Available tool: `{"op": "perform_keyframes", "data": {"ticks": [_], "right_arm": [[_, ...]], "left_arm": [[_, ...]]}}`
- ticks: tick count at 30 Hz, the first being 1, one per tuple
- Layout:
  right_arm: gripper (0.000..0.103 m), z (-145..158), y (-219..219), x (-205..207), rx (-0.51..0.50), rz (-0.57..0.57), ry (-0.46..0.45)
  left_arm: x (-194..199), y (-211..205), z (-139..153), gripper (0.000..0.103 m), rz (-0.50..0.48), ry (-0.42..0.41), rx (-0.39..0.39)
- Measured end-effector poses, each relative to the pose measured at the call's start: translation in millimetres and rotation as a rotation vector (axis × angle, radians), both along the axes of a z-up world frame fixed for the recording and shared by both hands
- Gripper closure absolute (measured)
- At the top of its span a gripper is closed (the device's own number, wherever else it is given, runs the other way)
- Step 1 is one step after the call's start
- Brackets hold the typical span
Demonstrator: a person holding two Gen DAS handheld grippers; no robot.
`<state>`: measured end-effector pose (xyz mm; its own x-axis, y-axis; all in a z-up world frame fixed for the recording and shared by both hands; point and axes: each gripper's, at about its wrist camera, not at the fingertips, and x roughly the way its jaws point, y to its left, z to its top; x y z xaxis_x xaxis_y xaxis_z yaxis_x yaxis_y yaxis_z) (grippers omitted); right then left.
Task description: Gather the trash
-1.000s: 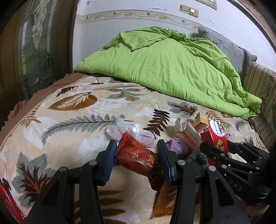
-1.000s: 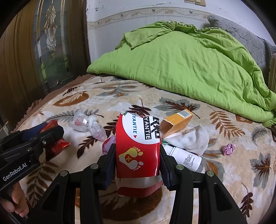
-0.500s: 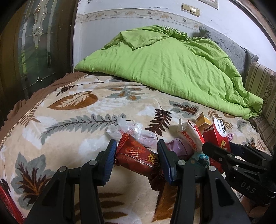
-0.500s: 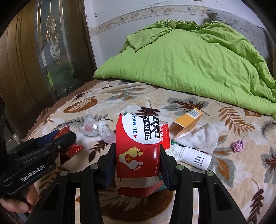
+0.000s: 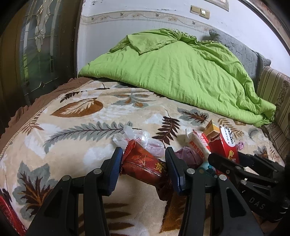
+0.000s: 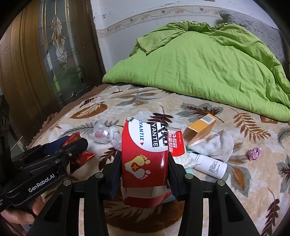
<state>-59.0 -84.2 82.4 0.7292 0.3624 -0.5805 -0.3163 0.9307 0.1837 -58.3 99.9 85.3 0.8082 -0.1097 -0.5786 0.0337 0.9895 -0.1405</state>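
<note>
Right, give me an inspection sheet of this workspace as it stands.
Surface: leaf-print blanket on a bed.
Job's things: red wrapper, red box, both gripped.
Clutter: clear plastic bag, orange box, white bottle, white cloth, pink paper ball.
Grippers: left gripper shut on wrapper; right gripper shut on box.
Cables: nothing seen.
Surroundings: green quilt, glass-panelled door, wall switches.

Lime-green quilt; cream blanket patterned with brown and grey leaves; red-and-white carton printed with footprints; orange box.
</note>
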Motion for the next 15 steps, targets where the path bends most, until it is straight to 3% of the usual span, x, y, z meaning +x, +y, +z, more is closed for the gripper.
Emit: {"op": "perform_keyframes", "data": {"ticks": [5, 15], "right_arm": [[0.054, 2, 3, -1, 0.009, 0.011, -0.012], [0.054, 20, 28, -13, 0.065, 0.068, 0.004]], "left_arm": [[-14, 18, 20, 0.056, 0.027, -0.03, -0.038], [-79, 76, 66, 0.056, 0.102, -0.099, -0.011]]}}
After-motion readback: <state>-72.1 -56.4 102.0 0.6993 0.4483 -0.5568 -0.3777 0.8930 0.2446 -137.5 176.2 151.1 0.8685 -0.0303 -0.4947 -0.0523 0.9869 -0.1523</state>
